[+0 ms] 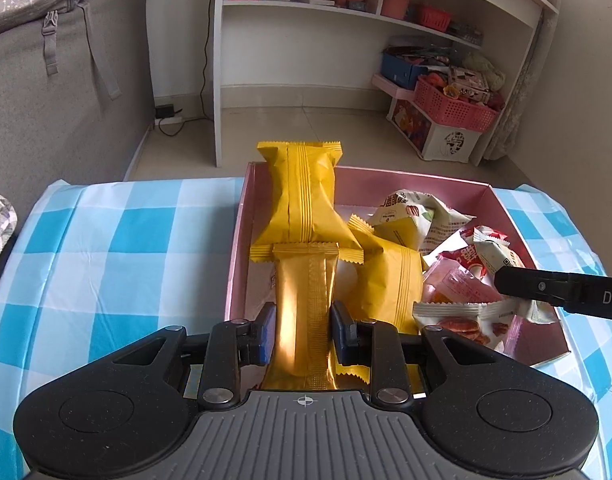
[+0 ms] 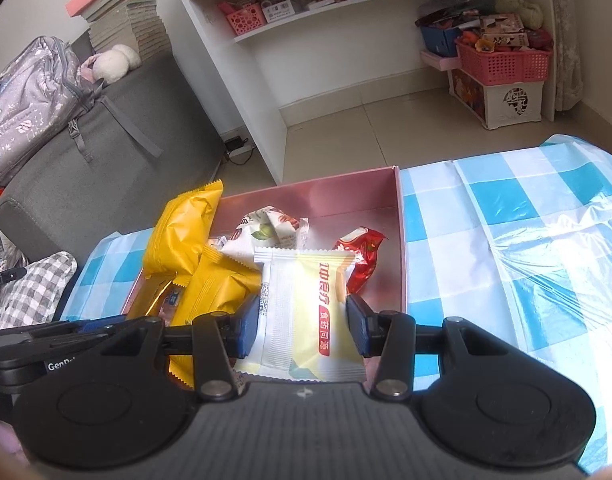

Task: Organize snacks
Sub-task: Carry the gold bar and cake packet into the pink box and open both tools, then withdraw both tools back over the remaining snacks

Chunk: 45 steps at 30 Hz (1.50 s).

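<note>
Snacks fill the pink box (image 1: 241,216) before you: your left gripper (image 1: 302,330) is clamped on a gold packet (image 1: 303,300), your right gripper (image 2: 303,330) on a white-and-yellow packet (image 2: 306,312), both above the box.

There is one pink box (image 1: 502,200) on one checked cloth (image 1: 105,248), and two grippers, each with one packet between its fingers. I count three yellow packets (image 1: 301,196), one gold packet (image 1: 303,312) and one white and yellow packet (image 2: 310,312). One red packet (image 2: 362,256) also lies there; the other packets overlap too much to count.
</note>
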Each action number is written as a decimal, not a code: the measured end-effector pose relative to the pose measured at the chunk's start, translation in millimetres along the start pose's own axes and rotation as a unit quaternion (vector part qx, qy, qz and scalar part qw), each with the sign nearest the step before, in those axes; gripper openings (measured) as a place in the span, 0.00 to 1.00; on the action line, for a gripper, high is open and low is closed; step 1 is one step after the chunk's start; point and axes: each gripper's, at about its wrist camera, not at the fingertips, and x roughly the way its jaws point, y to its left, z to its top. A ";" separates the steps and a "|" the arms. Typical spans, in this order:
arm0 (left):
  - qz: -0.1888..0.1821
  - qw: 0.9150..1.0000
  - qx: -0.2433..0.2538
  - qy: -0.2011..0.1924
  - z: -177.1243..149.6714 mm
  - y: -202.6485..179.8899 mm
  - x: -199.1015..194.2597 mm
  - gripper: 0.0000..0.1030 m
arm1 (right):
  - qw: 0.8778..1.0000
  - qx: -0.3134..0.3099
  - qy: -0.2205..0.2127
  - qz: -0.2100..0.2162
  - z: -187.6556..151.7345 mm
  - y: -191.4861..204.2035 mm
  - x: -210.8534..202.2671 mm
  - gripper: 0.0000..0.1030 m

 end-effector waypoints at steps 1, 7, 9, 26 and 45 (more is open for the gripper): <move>0.000 1.000 -0.002 -0.003 0.9 0.1 1.9 0.25 | 1.000 0.000 -0.001 -0.002 -0.4 -0.1 -0.3 0.41; 0.002 1.000 -0.013 -0.022 0.6 1.3 1.7 0.31 | 1.000 0.000 -0.011 -0.010 1.1 -0.9 -4.8 0.46; -0.006 1.000 -0.011 -0.023 -0.6 1.1 -1.4 0.35 | 1.000 0.002 -0.016 -0.008 1.9 -1.2 -8.5 0.56; 0.005 1.000 0.003 -0.026 -25.7 0.2 -50.2 0.84 | 0.998 -0.051 -0.022 -0.022 -7.5 24.7 -36.4 0.93; 0.019 1.000 0.013 -0.020 -75.8 12.6 -95.9 0.93 | 0.997 -0.078 -0.013 -0.020 -45.6 46.1 -67.1 1.00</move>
